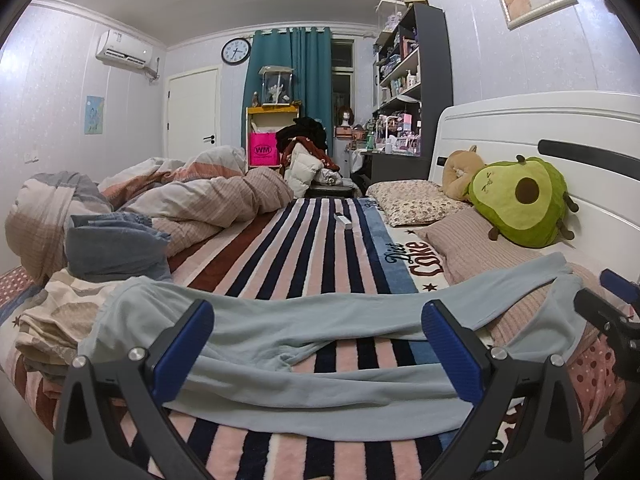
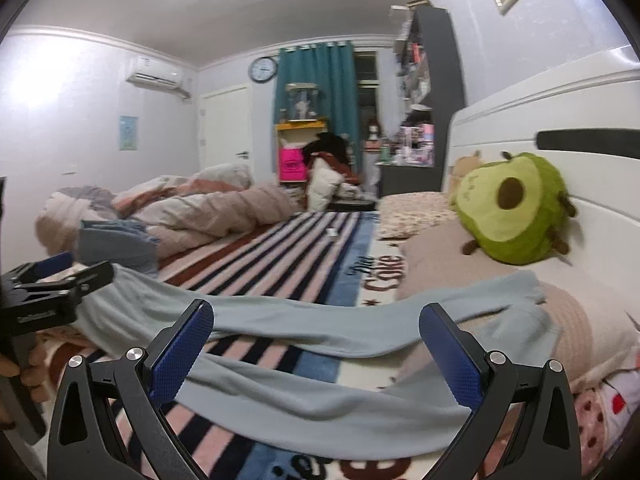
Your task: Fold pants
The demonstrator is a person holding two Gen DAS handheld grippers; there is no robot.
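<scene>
Light blue-grey pants (image 1: 320,316) lie spread sideways across the striped blanket (image 1: 304,240) on the bed, the two legs running left to right, one end draped onto a beige pillow (image 1: 480,248). My left gripper (image 1: 318,344) is open, hovering just above the pants with nothing between its blue pads. My right gripper (image 2: 316,346) is open too, above the pants (image 2: 320,384) nearer the pillow end. The left gripper shows at the left edge of the right wrist view (image 2: 52,284); the right gripper shows at the right edge of the left wrist view (image 1: 612,312).
A crumpled duvet (image 1: 160,196) and folded blue clothes (image 1: 112,248) lie at the left. Folded beige fabric (image 1: 52,320) sits near the pants' left end. An avocado plush (image 1: 520,200) leans on the white headboard (image 1: 560,128). A small white box (image 1: 344,220) lies on the blanket.
</scene>
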